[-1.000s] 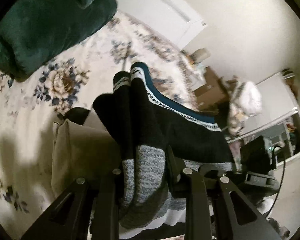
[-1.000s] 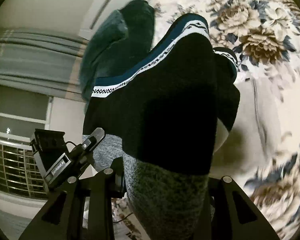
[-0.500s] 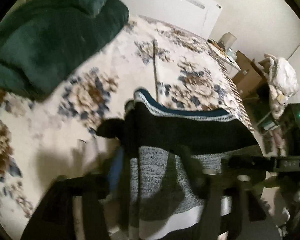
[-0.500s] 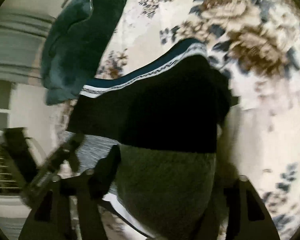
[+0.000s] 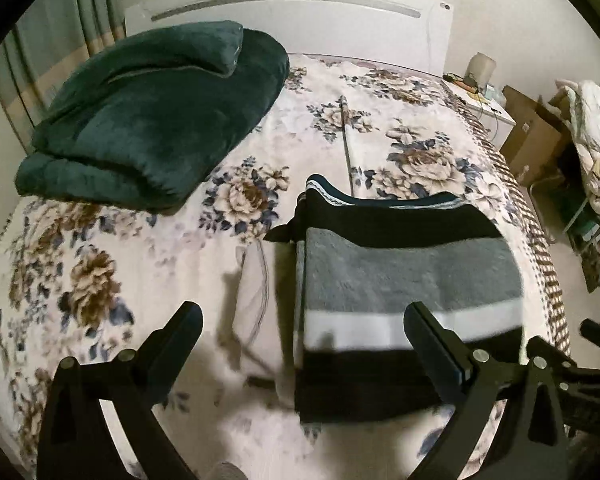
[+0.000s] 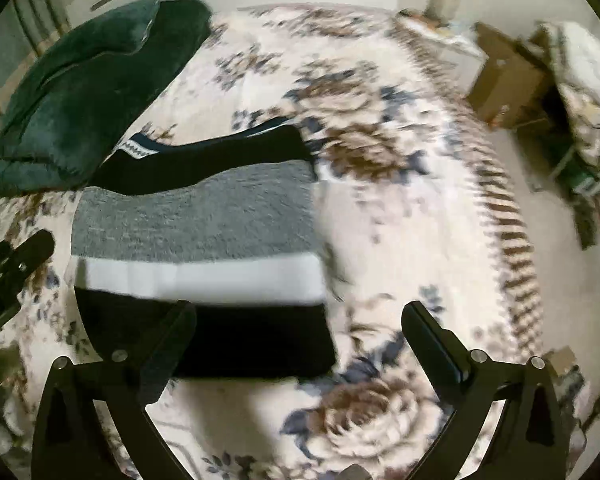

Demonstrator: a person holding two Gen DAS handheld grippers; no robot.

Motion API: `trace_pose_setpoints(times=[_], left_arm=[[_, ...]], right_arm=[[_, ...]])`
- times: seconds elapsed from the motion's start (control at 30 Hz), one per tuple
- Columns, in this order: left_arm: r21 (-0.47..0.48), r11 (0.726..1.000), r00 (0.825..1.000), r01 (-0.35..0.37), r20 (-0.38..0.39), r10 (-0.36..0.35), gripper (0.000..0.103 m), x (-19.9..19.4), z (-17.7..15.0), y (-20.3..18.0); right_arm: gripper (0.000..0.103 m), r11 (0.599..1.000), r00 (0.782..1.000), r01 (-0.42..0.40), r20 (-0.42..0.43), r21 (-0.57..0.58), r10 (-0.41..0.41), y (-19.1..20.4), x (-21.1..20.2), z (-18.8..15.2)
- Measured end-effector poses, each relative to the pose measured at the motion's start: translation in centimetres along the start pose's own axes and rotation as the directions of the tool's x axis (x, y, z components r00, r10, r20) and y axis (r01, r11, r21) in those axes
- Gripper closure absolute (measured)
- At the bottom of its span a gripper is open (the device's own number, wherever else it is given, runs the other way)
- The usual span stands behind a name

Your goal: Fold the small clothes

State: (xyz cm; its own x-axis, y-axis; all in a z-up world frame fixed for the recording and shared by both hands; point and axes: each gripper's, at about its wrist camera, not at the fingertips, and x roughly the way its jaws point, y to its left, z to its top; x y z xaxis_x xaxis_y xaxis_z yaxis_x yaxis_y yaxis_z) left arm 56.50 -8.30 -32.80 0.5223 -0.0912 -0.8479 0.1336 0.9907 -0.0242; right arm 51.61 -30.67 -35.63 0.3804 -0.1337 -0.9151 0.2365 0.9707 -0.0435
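A folded small garment (image 5: pixel 408 280) with black, grey and white bands and a teal patterned edge lies flat on the floral bedspread (image 5: pixel 112 264). It also shows in the right wrist view (image 6: pixel 204 248). My left gripper (image 5: pixel 304 336) is open and empty, hovering over the garment's near left edge. My right gripper (image 6: pixel 300 332) is open and empty above the garment's near right corner. The left gripper's body (image 6: pixel 8 276) shows at the left edge of the right wrist view.
A folded dark green plush blanket (image 5: pixel 148 120) lies at the bed's far left by the white headboard (image 5: pixel 300 12). Cardboard boxes (image 5: pixel 532 136), a nightstand and a pile of bedding (image 5: pixel 596 128) stand off the bed's right side.
Both grippers were shut on the garment and held it up. It now lies folded on the bed, and both grippers have opened and pulled back.
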Motion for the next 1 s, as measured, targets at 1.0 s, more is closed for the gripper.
trace_pose_setpoints(times=[1.0], left_arm=[[0.024, 1.0, 0.972, -0.001, 0.234, -0.004, 0.0, -37.7, -7.5, -2.0]], right_arm=[[0.0, 0.998, 0.914, 0.044, 0.402, 0.05, -0.06, -4.1, -46.6, -15.4]])
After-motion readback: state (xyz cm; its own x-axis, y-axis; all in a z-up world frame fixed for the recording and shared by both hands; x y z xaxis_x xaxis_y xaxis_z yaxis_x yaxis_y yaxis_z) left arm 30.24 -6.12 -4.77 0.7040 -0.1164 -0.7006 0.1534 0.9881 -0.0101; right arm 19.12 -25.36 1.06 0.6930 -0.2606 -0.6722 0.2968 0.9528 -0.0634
